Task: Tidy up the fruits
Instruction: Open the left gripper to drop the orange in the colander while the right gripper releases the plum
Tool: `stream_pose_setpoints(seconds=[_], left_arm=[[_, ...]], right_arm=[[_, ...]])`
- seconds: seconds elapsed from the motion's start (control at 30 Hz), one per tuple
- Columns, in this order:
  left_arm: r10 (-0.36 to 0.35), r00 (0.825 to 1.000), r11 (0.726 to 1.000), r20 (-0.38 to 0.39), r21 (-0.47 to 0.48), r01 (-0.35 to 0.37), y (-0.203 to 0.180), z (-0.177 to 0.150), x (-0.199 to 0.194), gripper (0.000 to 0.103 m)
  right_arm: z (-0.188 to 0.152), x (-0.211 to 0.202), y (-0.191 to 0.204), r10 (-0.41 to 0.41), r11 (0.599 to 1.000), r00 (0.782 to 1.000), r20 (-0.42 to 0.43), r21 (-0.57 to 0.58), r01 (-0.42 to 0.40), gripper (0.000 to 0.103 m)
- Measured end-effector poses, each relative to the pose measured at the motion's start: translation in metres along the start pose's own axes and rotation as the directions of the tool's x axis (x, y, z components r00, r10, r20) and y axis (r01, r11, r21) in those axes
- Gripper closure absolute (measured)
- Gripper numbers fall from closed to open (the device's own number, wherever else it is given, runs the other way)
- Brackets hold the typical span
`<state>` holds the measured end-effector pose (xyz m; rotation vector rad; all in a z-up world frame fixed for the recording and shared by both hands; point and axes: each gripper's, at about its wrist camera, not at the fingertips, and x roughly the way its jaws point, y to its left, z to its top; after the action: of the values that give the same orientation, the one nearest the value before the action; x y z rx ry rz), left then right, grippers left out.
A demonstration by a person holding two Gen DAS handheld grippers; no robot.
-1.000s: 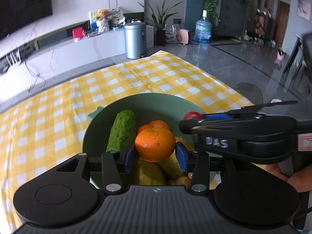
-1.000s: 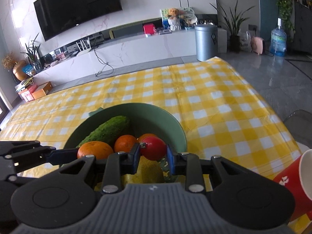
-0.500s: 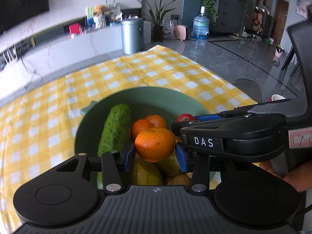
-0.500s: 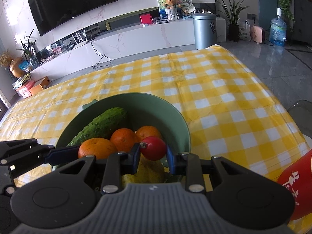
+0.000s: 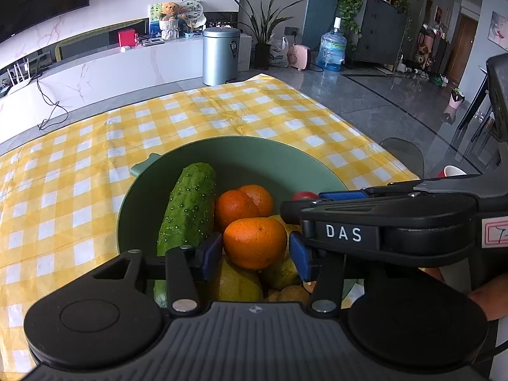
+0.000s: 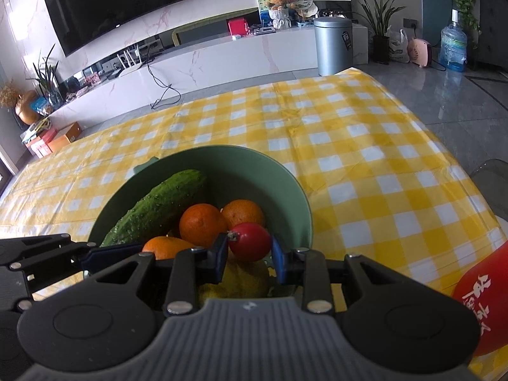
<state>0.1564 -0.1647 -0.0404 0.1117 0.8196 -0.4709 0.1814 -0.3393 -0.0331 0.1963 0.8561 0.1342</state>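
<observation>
Over a green bowl (image 5: 317, 165) of fruit, the left gripper (image 5: 255, 249) opens around an orange (image 5: 255, 243) and the right gripper (image 6: 250, 249) around a red fruit (image 6: 250, 245); released toward six o'clock, either could roll off the pile.

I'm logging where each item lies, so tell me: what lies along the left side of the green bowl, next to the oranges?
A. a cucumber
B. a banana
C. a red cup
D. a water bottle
A: a long, bumpy green cucumber leans against the left inner wall of the bowl, right beside the oranges.
</observation>
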Motion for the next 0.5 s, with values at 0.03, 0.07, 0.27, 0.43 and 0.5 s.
stream_pose_setpoints(seconds=[0.03, 0.07, 0.27, 0.43, 0.5], left_arm=[[-0.003, 1.000, 1.000, 0.000, -0.003, 0.003, 0.000, 0.000, -0.001, 0.040], [-0.008, 1.000, 1.000, 0.001, -0.006, 0.008, -0.001, 0.001, -0.001, 0.038], [0.006, 1.000, 1.000, 0.027, 0.007, -0.006, -0.007, 0.000, -0.011, 0.030], [0.008, 0.998, 1.000, 0.061, 0.023, -0.010, -0.013, 0.000, -0.030, 0.027], [0.021, 0.997, 0.999, 0.072, 0.037, -0.023, -0.015, -0.001, -0.039, 0.026]], right_arm=[[0.000, 0.000, 0.001, 0.000, 1.000, 1.000, 0.001, -0.001, 0.000, 0.069], [0.000, 0.000, 0.001, -0.003, 1.000, 1.000, 0.001, -0.004, 0.003, 0.069], [-0.001, -0.004, 0.000, -0.001, 1.000, 1.000, 0.022, 0.009, 0.001, 0.061], [-0.001, -0.015, 0.001, -0.004, 1.000, 0.997, 0.078, 0.012, 0.003, 0.046], [-0.001, -0.023, 0.001, 0.001, 1.000, 0.993, 0.115, 0.012, -0.002, 0.038]])
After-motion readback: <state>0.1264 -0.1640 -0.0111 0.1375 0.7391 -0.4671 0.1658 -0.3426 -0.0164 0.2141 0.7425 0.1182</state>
